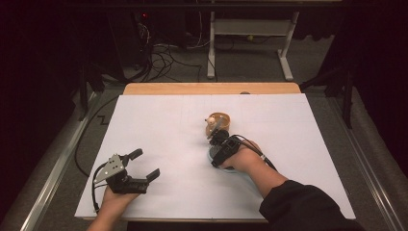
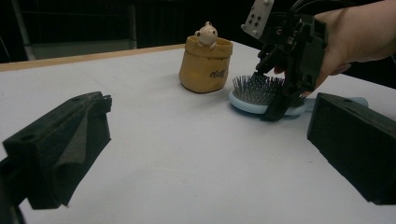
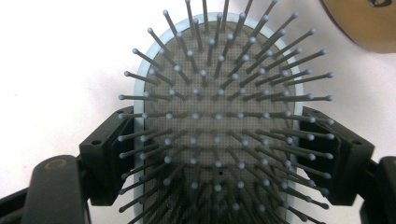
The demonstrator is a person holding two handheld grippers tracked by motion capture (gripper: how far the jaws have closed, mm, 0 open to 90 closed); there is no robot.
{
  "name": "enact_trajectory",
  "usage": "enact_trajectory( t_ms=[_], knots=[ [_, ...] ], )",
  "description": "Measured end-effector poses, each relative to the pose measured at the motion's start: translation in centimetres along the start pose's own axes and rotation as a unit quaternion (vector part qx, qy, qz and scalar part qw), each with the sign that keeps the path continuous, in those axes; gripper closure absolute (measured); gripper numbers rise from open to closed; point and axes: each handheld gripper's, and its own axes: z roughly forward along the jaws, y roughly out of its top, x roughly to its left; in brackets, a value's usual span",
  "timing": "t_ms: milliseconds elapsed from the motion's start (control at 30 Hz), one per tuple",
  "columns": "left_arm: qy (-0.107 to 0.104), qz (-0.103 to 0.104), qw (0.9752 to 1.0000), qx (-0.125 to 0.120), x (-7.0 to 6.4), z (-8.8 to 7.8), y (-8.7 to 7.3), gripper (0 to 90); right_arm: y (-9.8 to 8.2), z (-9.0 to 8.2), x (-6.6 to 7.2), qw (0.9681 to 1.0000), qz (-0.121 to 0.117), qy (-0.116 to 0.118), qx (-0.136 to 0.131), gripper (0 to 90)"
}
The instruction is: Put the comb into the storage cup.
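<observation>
Hairbrush (image 2: pixel 261 95), pale blue oval paddle with grey pin bristles, lies bristles-up on the white desk (image 1: pixel 159 120), just beside a small tan pouch (image 2: pixel 205 65) with a little figure (image 2: pixel 206 33) peeking over its rim. Right gripper (image 1: pixel 217 139) is set down over the brush head, one jaw on each long edge of the rim; in the right gripper view both jaws sit against the blue rim, so I read it as grasping the brush across its width, brush not lifted off the desk. Judgement: brush is light and rigid in the plastic frame, smooth and possibly slippery at the rim; pins flex, cushion gives, so grip belongs on the hard rim or the handle, not on the bristles. Right hand (image 1: pixel 240 156) reaches forward, gripper pitched steeply downward. Left gripper (image 1: pixel 139 168) rests on the near left of the desk, well apart, jaws spread wide, holding nothing, pointing toward the brush.
</observation>
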Motion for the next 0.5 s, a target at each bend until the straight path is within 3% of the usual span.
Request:
enact_trajectory(
  t_ms=[67,233,500],
  knots=[
    [0.0,-0.001,1.0,0.001,0.0,0.0,0.0,0.5,0.0,-0.2,0.2,1.0,0.005,-0.003,0.0,20.9],
    [-0.002,0.001,1.0,0.002,0.0,0.1,0.0,0.5,-0.1,-0.4,0.0,0.9997,-0.02,-0.004,-0.011,21.0],
    [-0.003,0.0,1.0,0.002,0.0,0.0,0.0,0.5,-0.2,-1.3,0.2,0.9997,-0.02,-0.011,-0.011,21.0]
  ],
)
